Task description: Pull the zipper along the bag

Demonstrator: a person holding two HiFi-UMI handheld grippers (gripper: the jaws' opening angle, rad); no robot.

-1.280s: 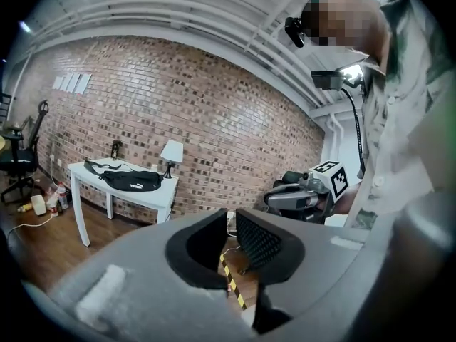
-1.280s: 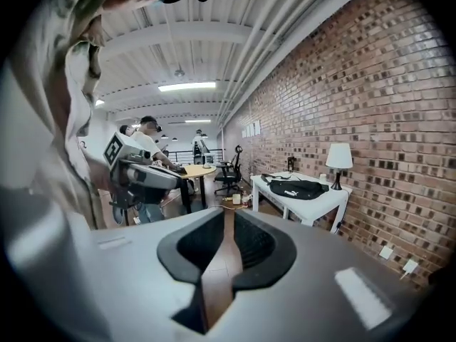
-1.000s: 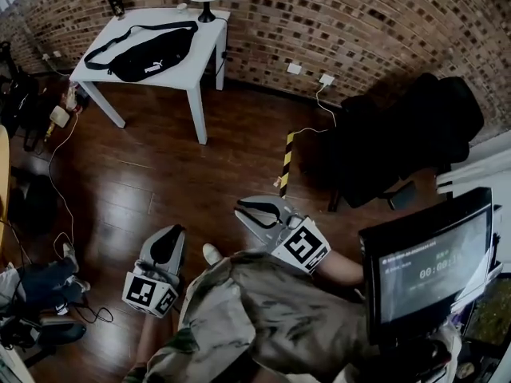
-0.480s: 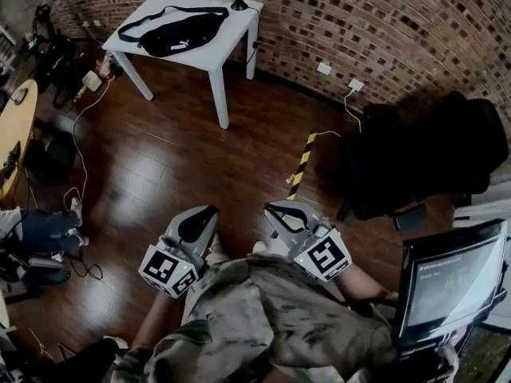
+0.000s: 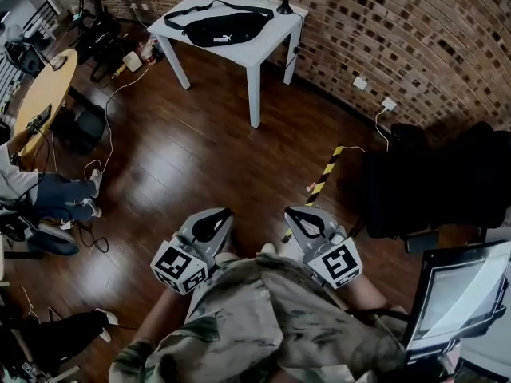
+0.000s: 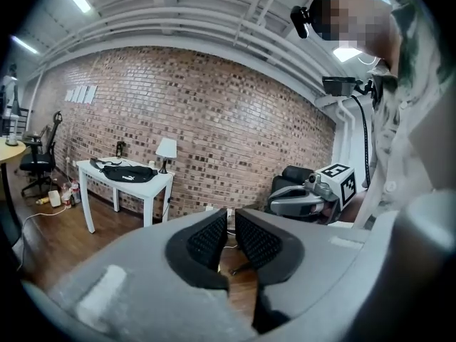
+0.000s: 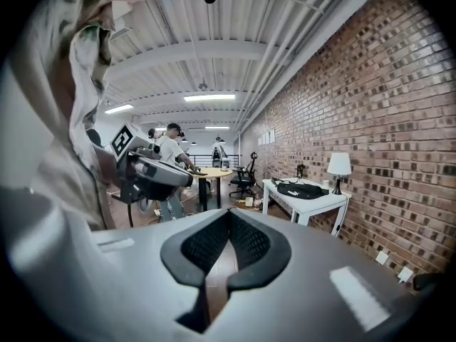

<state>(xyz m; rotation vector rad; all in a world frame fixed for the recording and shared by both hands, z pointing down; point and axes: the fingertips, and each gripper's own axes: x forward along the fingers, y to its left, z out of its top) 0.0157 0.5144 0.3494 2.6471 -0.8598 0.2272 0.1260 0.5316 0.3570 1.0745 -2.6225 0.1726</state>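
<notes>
Resting on white table (image 5: 281,29), bag (image 5: 223,27), brick wall (image 5: 415,30)

Both held low, close before torso, side by side, near each other but apart, jaws pointing forward and slightly down
left gripper (image 5: 226,213): jaws narrowly apart at tips, nothing between
right gripper (image 5: 292,212): jaw tips meeting, nothing between
marker cubes (image 5: 180,266) at rear ends, toward body
forearms (image 5: 153,325) bare, drawn back alongside torso

Dim fisheye views, corners black; ceiling strips (image 7: 209,97) glow high above the white table (image 7: 313,204), brick wall (image 7: 370,105) bowed
</notes>
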